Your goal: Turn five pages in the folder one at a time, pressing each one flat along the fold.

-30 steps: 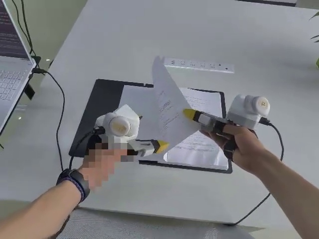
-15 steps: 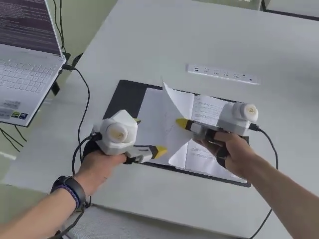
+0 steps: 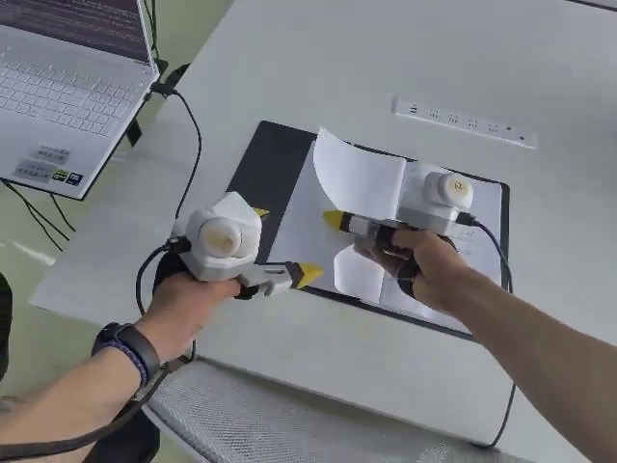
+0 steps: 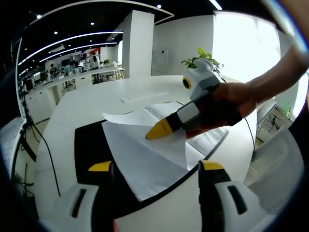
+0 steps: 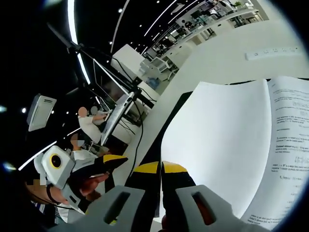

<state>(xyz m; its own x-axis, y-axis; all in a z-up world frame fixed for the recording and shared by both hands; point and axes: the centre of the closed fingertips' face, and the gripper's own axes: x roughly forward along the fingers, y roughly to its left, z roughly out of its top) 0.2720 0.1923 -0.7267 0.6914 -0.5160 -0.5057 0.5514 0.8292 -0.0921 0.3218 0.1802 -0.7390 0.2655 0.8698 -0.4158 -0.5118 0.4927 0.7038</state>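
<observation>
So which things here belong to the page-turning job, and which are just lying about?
In the job:
folder
page, lifted in a curl
right gripper, jaws shut on the page
left gripper, jaws open, near the folder's front edge

Lying about:
laptop
power strip

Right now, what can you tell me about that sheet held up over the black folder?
The page is thin white paper, blank on its upturned side. It bows upward in a curl over the open black folder. The right tool pinches its free edge, yellow tips shut; printed sheets lie beneath.
</observation>
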